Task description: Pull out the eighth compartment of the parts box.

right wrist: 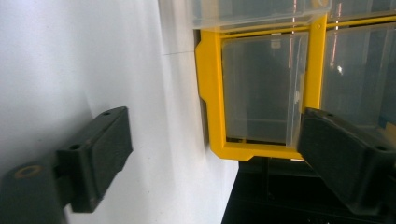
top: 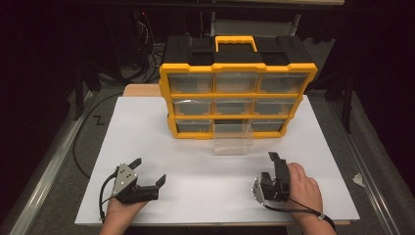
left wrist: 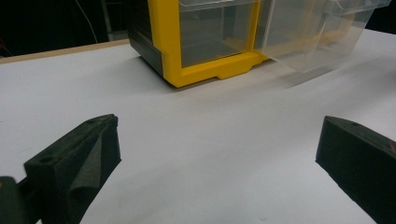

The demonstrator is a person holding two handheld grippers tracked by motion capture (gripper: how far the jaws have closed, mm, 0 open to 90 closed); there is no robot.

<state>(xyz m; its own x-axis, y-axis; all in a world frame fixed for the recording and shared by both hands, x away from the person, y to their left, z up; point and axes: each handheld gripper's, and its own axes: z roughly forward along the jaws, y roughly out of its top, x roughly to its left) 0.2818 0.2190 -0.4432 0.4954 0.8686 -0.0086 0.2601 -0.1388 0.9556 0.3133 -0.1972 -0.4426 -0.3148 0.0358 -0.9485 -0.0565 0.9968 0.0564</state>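
Right gripper [top: 273,169] rolled on its side, jaws wide open, nothing between, aimed toward organizer [top: 237,88]. Clear drawer [top: 233,138] ahead of jaws, pulled out of bottom middle slot, long axis toward person. Left gripper [top: 149,172] level, jaws open, empty.
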